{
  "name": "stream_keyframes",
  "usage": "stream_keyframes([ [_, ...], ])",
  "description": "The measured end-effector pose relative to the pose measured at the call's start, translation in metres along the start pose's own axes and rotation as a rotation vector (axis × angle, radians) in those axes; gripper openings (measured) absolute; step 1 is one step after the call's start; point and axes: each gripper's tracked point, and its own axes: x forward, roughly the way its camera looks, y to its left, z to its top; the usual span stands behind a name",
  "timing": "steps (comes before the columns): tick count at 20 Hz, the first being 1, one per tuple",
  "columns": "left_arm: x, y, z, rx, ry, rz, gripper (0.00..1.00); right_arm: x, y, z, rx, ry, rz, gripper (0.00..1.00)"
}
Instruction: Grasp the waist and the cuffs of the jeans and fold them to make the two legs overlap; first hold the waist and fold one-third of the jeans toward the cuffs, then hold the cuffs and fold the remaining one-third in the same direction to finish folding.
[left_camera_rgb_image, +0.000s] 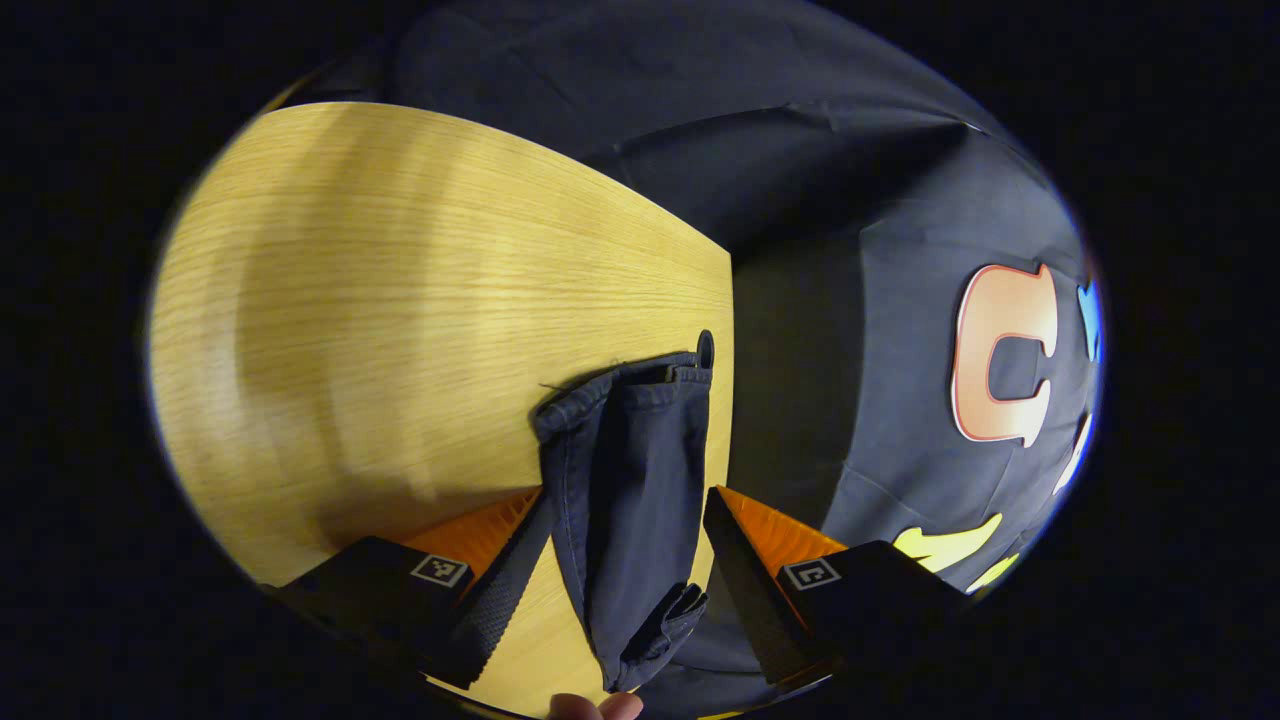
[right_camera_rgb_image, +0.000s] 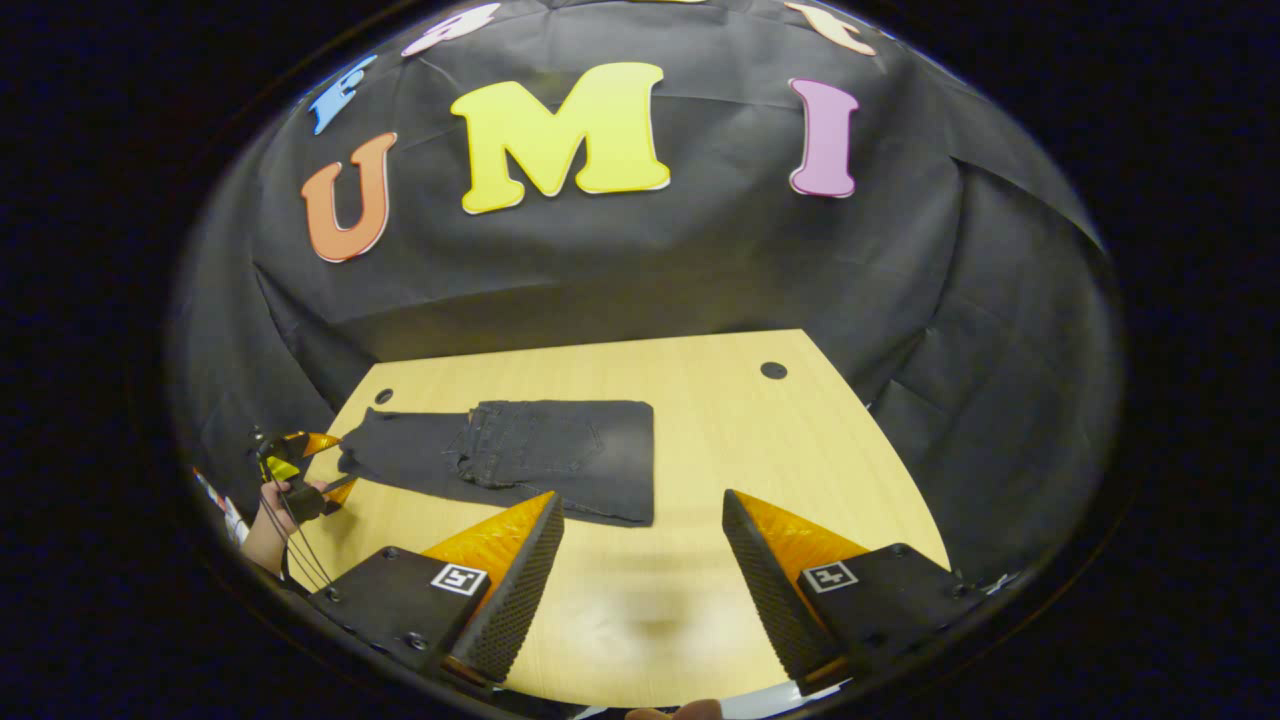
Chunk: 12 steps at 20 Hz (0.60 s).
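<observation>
Wooden table (right_camera_rgb_image: 700, 440) carries folded jeans (right_camera_rgb_image: 540, 455); left gripper (left_camera_rgb_image: 625, 560) straddles their cuffs spread, right gripper (right_camera_rgb_image: 640, 570) gapes empty.

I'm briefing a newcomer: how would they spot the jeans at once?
Start at the light wooden table before the black cloth wall. On its left part lie the dark jeans, the only garment there, with the waist already folded over the legs and the cuffs stretching toward the left gripper.

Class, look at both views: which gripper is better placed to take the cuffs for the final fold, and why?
The left gripper: its open fingers already straddle the cuff end of the jeans. The right gripper hangs open over bare table, away from the cuffs.
</observation>
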Motion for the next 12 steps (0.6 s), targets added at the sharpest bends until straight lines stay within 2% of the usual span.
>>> stream_keyframes([
  [1,0.006,-0.004,-0.002,0.022,-0.002,-0.005,0.98,-0.003,-0.004,0.000,0.003,0.003,-0.011,0.95],
  [3,0.017,-0.010,-0.003,0.034,-0.003,-0.021,0.98,-0.005,-0.011,-0.002,0.016,0.009,-0.025,0.98],
  [6,0.031,-0.022,0.008,-0.049,-0.027,-0.070,0.98,-0.008,-0.024,-0.007,0.039,0.017,-0.039,0.98],
  [8,0.040,-0.007,-0.001,-0.012,-0.012,-0.034,0.93,-0.010,-0.030,-0.012,0.053,0.022,-0.048,0.98],
  [9,0.042,-0.005,0.000,-0.012,-0.016,-0.028,0.64,-0.009,-0.032,-0.013,0.064,0.024,-0.051,0.98],
  [10,0.046,-0.004,0.000,-0.008,-0.016,-0.018,0.66,-0.010,-0.036,-0.017,0.076,0.028,-0.053,0.98],
  [11,0.049,-0.001,0.000,0.003,-0.014,-0.007,0.50,-0.011,-0.037,-0.021,0.086,0.031,-0.054,0.98],
  [12,0.050,0.002,0.000,0.006,-0.016,0.000,0.27,-0.012,-0.037,-0.024,0.093,0.034,-0.054,0.98],
])
